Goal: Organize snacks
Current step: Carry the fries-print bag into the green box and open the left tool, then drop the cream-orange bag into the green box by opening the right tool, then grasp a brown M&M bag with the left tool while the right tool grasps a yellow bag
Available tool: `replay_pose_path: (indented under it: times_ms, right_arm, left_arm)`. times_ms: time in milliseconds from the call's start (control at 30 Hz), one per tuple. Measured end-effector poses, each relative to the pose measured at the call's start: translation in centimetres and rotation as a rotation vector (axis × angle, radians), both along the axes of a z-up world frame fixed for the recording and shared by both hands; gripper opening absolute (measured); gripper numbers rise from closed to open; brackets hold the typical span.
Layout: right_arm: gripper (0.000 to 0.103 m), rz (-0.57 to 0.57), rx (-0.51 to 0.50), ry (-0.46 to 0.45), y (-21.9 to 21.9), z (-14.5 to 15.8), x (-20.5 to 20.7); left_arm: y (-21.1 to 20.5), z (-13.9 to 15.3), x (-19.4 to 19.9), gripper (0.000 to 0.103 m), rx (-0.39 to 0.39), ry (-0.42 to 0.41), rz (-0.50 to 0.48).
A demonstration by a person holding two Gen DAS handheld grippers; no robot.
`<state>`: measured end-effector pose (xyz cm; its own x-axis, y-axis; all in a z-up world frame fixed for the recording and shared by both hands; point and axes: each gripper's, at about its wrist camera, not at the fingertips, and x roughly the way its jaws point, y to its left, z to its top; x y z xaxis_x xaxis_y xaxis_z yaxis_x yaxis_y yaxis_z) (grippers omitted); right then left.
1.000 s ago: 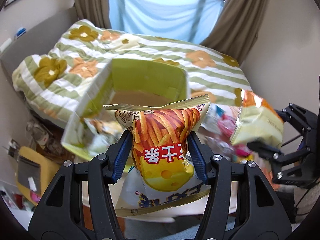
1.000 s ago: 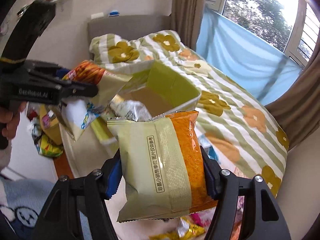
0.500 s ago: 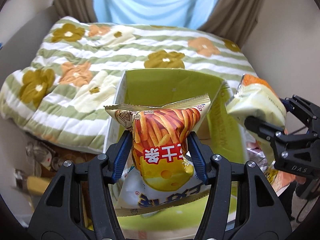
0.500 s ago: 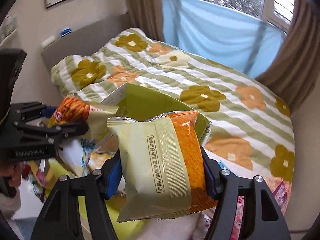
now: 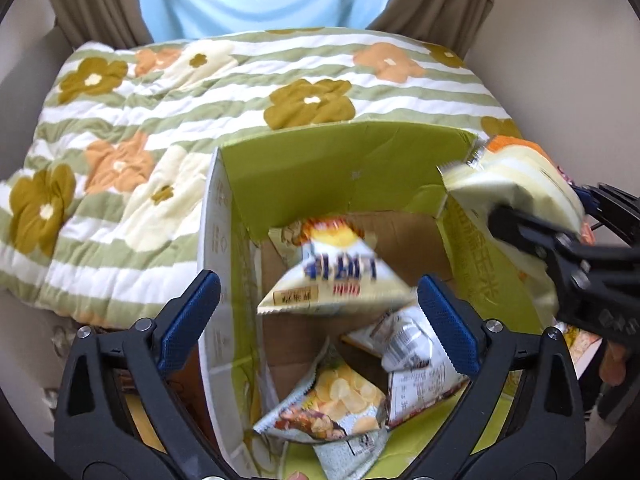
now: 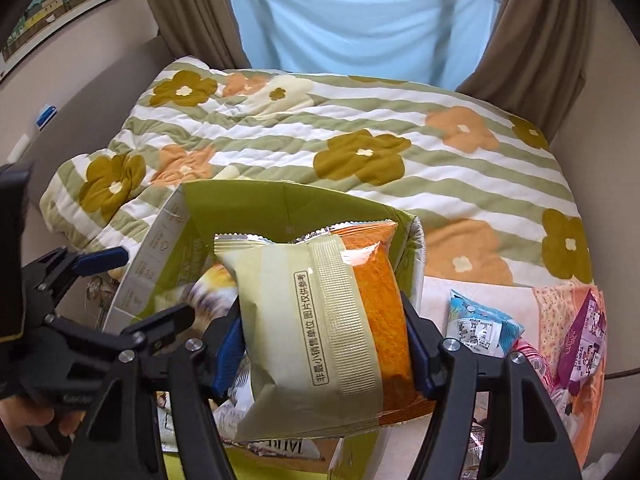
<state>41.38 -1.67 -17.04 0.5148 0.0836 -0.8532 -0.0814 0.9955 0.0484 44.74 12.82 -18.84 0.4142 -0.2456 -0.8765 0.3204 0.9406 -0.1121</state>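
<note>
over the green box at the foot of the bed, the left hand-held gripper has sprung wide and its fries bag drops inside, while the right hand-held gripper, at 3 o'clock, still clamps the orange snack pack awaiting its turn.

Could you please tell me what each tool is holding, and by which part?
The left tool is open and holds nothing. The right tool grips the pale-green and orange foil snack packet across its lower side edges.

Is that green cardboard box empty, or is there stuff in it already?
Not empty. The green box stands open, and several snack packets lie on its bottom, with another packet blurred above them.
</note>
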Motion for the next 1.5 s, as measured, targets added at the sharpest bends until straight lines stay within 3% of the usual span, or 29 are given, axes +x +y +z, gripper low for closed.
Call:
replay_pose_path:
  times_ms: [400,433,533,567,800,1067,1267,1500]
  right_arm:
    - [0.064,-0.003,0.088,0.044,1.3,-3.3,1.7]
    - [0.068,0.001,0.089,0.04,1.2,-3.4,1.7]
    - [0.101,0.015,0.076,-0.008,1.1,-3.0,0.9]
    - [0.102,0.02,0.076,-0.024,1.1,-2.8,0.4]
    - [0.102,0.052,0.094,-0.045,0.8,-2.2,-4.1]
    - [0.102,0.052,0.082,-0.127,0.7,0.5,-7.3]
    - [0.102,0.004,0.074,-0.166,-0.4,2.3,-10.0]
    - [0.102,-0.08,0.057,-0.202,-4.1,4.6,-13.6]
  left_arm:
    - [3.5,0.7,-4.0,0.099,-0.021,-0.032,0.097]
    - [3.8,0.8,-4.3,0.099,-0.027,-0.034,0.107]
    - [4.3,0.9,-5.4,0.099,-0.031,-0.033,0.134]
    - [4.3,0.9,-5.7,0.099,-0.032,-0.033,0.139]
    - [4.5,0.3,-8.8,0.099,-0.064,-0.018,0.177]
    - [3.7,2.9,-11.4,0.099,-0.032,-0.102,0.164]
    - [2.3,4.3,-13.1,0.099,-0.039,-0.144,0.102]
    - [-1.8,4.5,-14.0,0.099,-0.084,-0.138,-0.013]
